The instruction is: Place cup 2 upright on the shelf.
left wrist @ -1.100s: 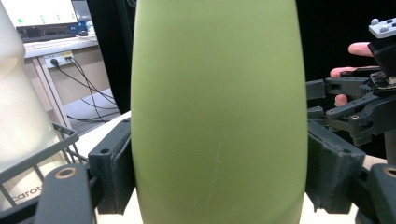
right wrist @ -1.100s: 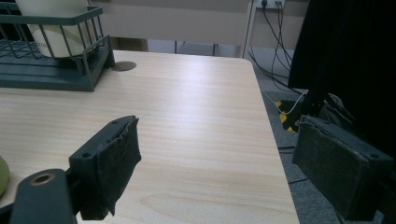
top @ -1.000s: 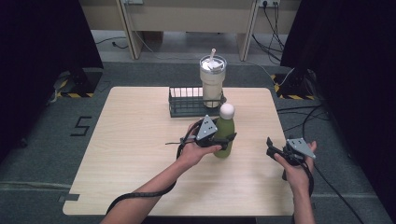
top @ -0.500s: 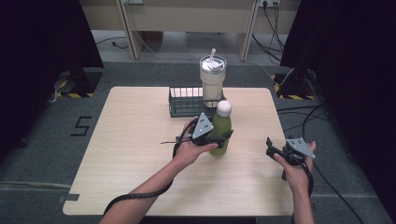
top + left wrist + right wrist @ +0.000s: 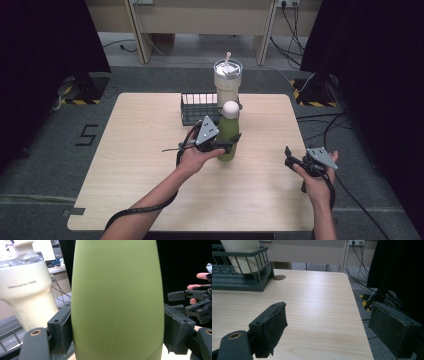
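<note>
One step looks done: the left gripper (image 5: 231, 142) pinches the green bottle (image 5: 228, 137) at frame centre, the wire basket (image 5: 195, 107) just above awaits, and the right gripper (image 5: 295, 162) idles spread.

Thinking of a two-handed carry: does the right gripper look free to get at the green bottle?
Probably yes: the right gripper is open with bare table between it and the green bottle, whose far side the left gripper clamps.

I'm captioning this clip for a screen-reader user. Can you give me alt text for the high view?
A person's left tongs grip a green bottle with a white cap near the middle of a wooden table, just in front of a dark wire basket holding a cream tumbler. The right tongs hover open at the table's right edge.
</note>
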The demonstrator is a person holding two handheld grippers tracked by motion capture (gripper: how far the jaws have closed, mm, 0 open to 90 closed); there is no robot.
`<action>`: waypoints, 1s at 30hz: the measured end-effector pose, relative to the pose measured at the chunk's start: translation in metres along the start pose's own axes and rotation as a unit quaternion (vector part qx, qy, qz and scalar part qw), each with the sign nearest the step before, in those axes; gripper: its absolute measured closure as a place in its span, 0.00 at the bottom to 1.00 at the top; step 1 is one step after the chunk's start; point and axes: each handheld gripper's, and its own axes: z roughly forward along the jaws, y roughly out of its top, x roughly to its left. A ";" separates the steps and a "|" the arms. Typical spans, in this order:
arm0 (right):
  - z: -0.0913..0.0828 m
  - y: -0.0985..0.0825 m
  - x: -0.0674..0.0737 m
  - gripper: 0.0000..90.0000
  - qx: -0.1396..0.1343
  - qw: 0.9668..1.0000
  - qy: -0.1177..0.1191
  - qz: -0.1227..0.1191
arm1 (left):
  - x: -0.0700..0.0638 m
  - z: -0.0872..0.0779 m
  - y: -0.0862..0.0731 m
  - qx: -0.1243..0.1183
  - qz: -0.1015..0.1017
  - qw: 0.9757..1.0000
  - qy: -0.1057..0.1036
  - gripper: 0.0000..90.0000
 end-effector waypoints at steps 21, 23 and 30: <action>0.001 -0.001 0.002 0.16 0.002 1.000 0.001 0.002 | 0.026 -0.021 0.009 -0.003 -0.001 0.999 0.038 0.25; 0.001 -0.001 0.002 0.16 0.003 1.000 0.001 0.003 | 0.028 -0.023 0.010 -0.003 0.000 0.999 0.041 0.25; 0.001 -0.001 0.003 0.16 0.004 1.000 0.002 0.004 | 0.036 -0.027 0.010 -0.002 0.000 0.999 0.054 0.25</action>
